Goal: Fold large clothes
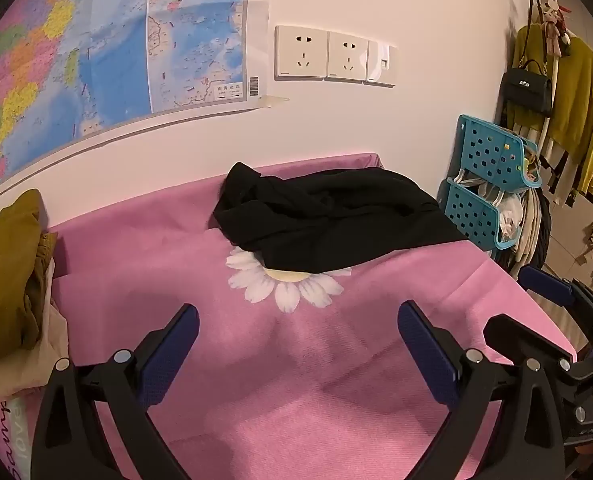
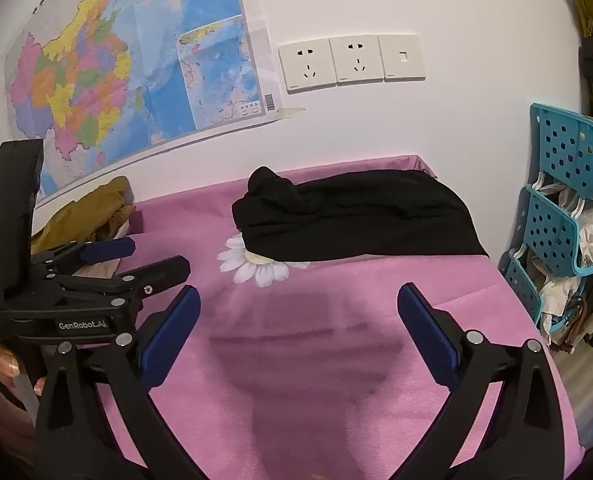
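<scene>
A black garment (image 1: pixel 328 216) lies crumpled at the far side of the pink table cover (image 1: pixel 256 360), partly over a printed daisy (image 1: pixel 284 284). It also shows in the right wrist view (image 2: pixel 356 216). My left gripper (image 1: pixel 298 336) is open and empty, above the cover, short of the garment. My right gripper (image 2: pixel 298 320) is open and empty, also above the pink cover (image 2: pixel 316 360). The right gripper shows at the right edge of the left wrist view (image 1: pixel 556 292); the left gripper shows at the left of the right wrist view (image 2: pixel 136 260).
A mustard garment (image 1: pixel 8 272) is piled at the table's left end, over pale cloth. A teal stacked basket rack (image 1: pixel 492 184) stands right of the table, with hanging clothes and a black bag (image 1: pixel 530 92) behind. A map (image 1: pixel 96 48) and sockets (image 1: pixel 320 54) are on the wall.
</scene>
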Demonstrator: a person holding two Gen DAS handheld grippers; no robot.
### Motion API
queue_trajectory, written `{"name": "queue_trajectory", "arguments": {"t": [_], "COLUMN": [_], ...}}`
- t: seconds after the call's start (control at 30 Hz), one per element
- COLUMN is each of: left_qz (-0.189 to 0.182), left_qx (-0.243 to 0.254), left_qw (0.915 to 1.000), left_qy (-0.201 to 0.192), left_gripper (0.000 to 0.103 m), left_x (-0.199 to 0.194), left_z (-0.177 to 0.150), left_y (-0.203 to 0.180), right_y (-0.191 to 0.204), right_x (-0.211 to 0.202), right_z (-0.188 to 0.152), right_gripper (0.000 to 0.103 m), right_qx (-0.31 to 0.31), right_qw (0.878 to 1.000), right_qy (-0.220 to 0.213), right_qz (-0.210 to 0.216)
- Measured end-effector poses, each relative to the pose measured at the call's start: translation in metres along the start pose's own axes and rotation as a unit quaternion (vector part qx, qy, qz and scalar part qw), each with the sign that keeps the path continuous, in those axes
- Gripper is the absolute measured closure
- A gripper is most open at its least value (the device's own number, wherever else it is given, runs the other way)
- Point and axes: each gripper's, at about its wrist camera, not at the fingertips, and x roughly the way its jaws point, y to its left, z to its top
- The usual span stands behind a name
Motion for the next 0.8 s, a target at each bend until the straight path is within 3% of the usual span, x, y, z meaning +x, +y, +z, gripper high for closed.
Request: {"name": "queue_trajectory", "arguments": {"t": [0.8], "left_qz": [-0.004], "left_qx": [-0.003], "left_qw": [1.0000], "left_qy": [0.000], "left_gripper": [0.007], "left_x": [0.0004], "left_z": [-0.0015], "left_y": [0.0077], "right_y": [0.0002], "right_x": [-0.0019], "right_z": [-0.0025], "right_gripper": [0.006], "right_qx": [0.000], "right_qw": [1.000], "right_qy": [-0.005], "right_qz": [0.005]}}
